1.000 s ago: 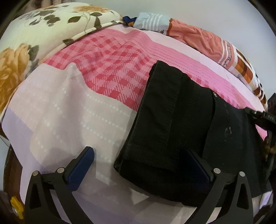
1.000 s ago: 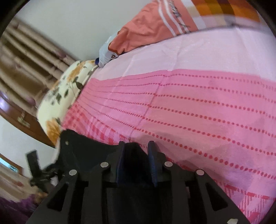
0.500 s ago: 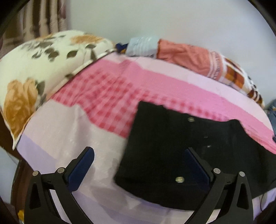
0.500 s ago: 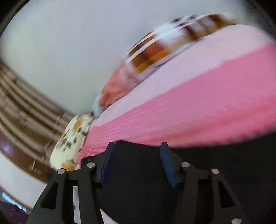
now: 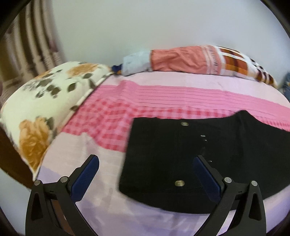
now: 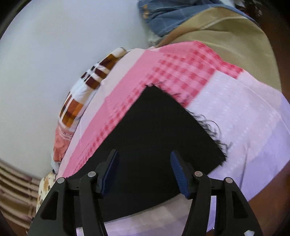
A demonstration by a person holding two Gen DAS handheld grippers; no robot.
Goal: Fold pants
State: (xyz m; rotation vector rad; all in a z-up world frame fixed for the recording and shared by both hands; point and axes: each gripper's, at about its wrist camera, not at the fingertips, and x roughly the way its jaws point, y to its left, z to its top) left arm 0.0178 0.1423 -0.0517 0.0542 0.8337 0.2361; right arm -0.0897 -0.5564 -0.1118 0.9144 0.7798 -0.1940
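Observation:
Black pants [image 5: 181, 154] lie flat on the pink and lilac bed sheet [image 5: 148, 96], waistband end with two brass buttons toward the left. My left gripper [image 5: 145, 161] is open and empty, raised above the waistband end. In the right wrist view the pants [image 6: 154, 130] show a frayed hem at their right edge. My right gripper [image 6: 144, 158] is open and empty above that leg end.
A floral pillow [image 5: 50, 101] lies at the left of the bed. A rolled orange and checked blanket [image 5: 190, 59] lies along the wall. A beige cushion [image 6: 226, 36] and blue denim [image 6: 172, 16] sit beyond the bed's far corner.
My right gripper has let go of the pants and opened. The folded pants now lie spread out flat. Both grippers have pulled back and up.

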